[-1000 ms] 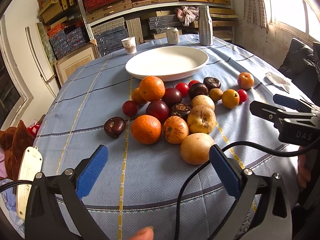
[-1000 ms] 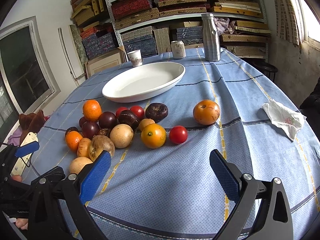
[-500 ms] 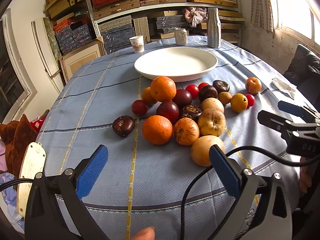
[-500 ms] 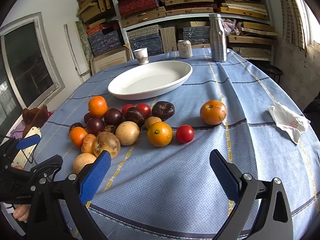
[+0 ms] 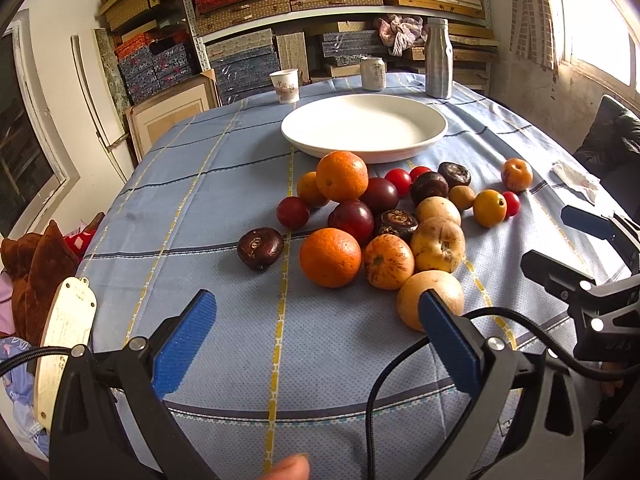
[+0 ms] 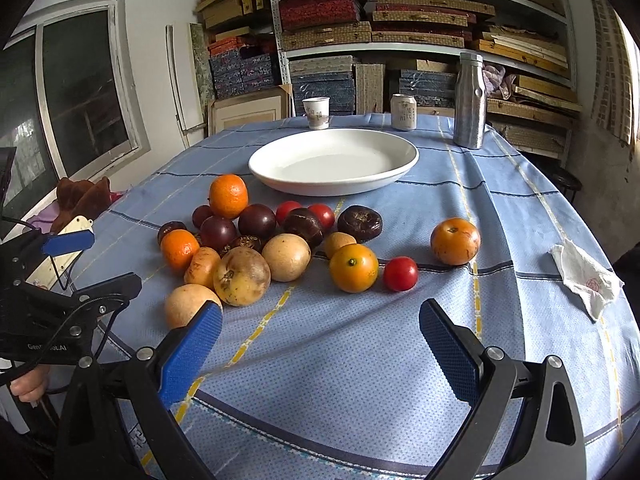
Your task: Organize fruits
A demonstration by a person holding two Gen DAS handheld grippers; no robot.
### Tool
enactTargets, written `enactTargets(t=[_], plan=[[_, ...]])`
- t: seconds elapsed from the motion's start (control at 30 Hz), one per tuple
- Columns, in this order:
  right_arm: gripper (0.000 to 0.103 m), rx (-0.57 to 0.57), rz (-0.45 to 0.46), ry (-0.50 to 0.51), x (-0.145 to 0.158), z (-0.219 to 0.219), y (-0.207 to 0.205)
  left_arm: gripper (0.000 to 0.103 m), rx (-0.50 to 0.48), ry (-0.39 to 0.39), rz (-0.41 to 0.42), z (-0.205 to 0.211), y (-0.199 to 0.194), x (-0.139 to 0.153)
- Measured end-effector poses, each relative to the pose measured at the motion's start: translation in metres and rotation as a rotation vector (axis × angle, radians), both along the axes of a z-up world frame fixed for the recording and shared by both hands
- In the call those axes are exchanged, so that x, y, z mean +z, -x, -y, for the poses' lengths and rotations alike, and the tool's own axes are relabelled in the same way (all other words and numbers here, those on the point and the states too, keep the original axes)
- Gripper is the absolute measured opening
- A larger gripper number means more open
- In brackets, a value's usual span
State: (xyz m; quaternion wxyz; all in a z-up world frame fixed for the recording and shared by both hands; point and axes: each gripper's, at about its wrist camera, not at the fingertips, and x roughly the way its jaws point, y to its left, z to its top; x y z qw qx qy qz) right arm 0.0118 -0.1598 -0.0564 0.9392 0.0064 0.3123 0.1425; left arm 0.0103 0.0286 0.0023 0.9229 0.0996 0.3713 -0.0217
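Currently, the left gripper is held wide open and empty at the near table edge, lined up with the orange so that an approach is unobstructed. Fruits are heaped mid-cloth, just before the empty plate, judged their destination. Rightward, the right gripper is likewise spread wide, nothing gripped, facing the tomato.

A paper cup, a drink can and a metal bottle are seen at the upper centre; a crumpled napkin is seen at right, on the blue tablecloth.
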Motion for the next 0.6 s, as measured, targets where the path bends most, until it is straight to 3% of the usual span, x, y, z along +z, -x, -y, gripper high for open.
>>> enactTargets(t=[0.6], plan=[[0.100, 0.001, -0.001, 0.004, 0.0001, -0.0002, -0.0006, 0.099, 0.001, 0.001, 0.000, -0.0007, 0.0017, -0.0019]])
